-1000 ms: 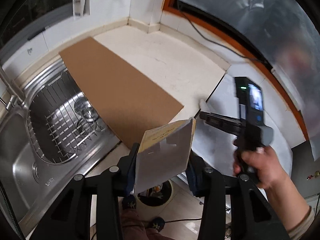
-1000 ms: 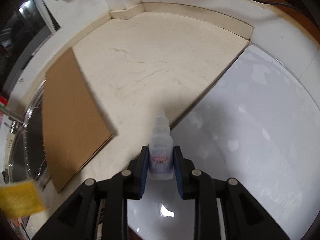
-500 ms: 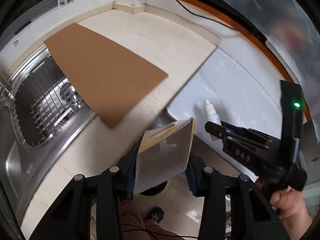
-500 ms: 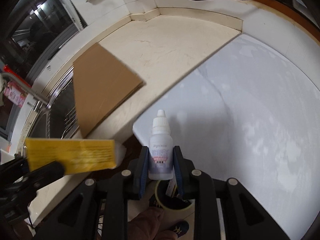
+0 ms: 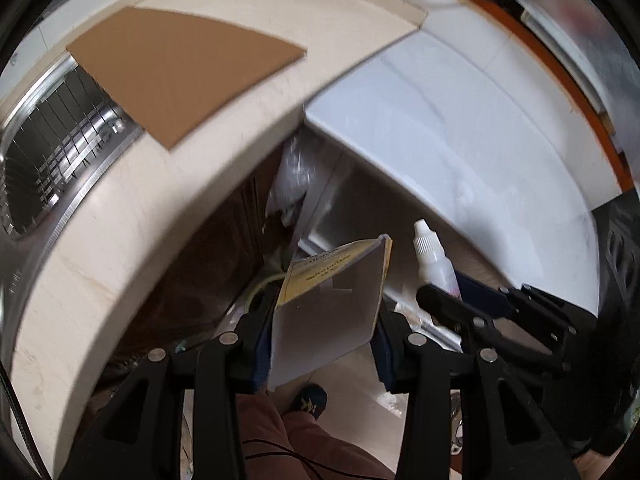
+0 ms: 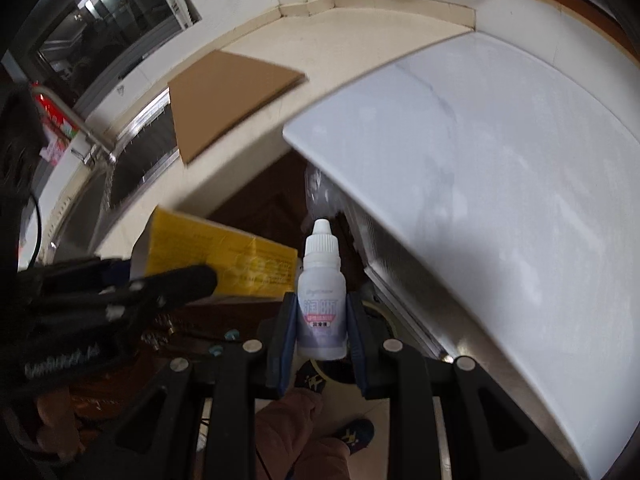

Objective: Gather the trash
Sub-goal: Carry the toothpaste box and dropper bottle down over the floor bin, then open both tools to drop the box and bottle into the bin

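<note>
- Your left gripper (image 5: 326,320) pinches a small box (image 5: 332,300), yellow on its printed faces and white on the side facing the camera; the blue pads press its two sides.
- Your right gripper (image 6: 322,332) pinches a white dropper bottle (image 6: 322,304) upright, cap pointing away from the camera, pads on its labelled body.
- Both grippers point steeply down past the front edge of the counter (image 5: 120,220), over the floor.
- From the right wrist, the box (image 6: 224,256) sits just left of the bottle; from the left wrist, the bottle (image 5: 434,260) shows just right of the box.
- A brown cardboard sheet (image 5: 184,68) lies flat on the counter, one corner over the sink (image 5: 48,160).
- A white slab (image 6: 480,168) adjoins the counter on the right.
- Below the grippers you can see a trouser leg (image 6: 300,432) and a dark shoe (image 6: 356,434).
- The round rim beneath the right gripper is too hidden to identify.
</note>
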A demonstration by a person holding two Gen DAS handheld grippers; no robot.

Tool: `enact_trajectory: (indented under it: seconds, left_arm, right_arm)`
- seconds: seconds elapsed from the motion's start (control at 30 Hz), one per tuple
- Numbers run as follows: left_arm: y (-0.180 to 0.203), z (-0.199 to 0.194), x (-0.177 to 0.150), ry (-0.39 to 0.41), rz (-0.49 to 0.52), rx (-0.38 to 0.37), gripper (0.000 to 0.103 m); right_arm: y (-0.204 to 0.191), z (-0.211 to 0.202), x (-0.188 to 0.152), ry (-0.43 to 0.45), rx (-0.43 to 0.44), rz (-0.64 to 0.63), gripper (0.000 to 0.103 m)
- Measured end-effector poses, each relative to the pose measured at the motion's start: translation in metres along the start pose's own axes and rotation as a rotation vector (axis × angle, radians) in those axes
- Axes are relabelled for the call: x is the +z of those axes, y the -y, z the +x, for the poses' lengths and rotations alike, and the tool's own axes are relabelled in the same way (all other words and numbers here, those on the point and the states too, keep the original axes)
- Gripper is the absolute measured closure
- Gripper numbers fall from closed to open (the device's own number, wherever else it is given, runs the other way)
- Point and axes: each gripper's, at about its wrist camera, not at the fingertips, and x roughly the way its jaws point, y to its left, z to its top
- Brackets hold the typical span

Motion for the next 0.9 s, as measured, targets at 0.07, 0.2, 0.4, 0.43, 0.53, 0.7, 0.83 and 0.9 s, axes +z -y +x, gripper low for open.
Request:
enact_trajectory:
  seconds: [0.07,0.2,0.4,0.43,0.53,0.7,0.83,0.9]
  left_arm:
    - [-0.001,0.01,-0.004,-0.015,0.009,0.001,0.063]
    - [-0.005,0.04,-0.017,-0.058,0.035,0.007,0.063]
    - [-0.018,0.097,-0.038,-0.098,0.076,0.014,0.063]
    - [-0.022,0.109,-0.044,-0.107,0.086,0.016,0.063]
    - [-0.033,0.144,-0.055,-0.134,0.105,0.017,0.063]
    - [-0.05,0.196,-0.07,-0.195,0.125,0.01,0.063]
    - [-0.06,0.228,-0.074,-0.227,0.128,-0.009,0.061]
    - [-0.066,0.242,-0.074,-0.241,0.125,-0.01,0.06]
  right_arm:
    - [0.002,0.006,-0.01,-0.014,-0.001,0.007,0.079]
    - [0.013,0.038,-0.039,-0.071,-0.012,0.053,0.079]
    - [0.035,0.102,-0.077,-0.151,-0.022,0.162,0.079]
    - [0.038,0.112,-0.082,-0.16,-0.025,0.178,0.079]
    - [0.05,0.15,-0.098,-0.194,-0.03,0.238,0.079]
    - [0.065,0.204,-0.115,-0.235,-0.049,0.319,0.079]
    - [0.072,0.238,-0.122,-0.255,-0.053,0.355,0.078]
    - [0.075,0.251,-0.121,-0.261,-0.055,0.369,0.078]
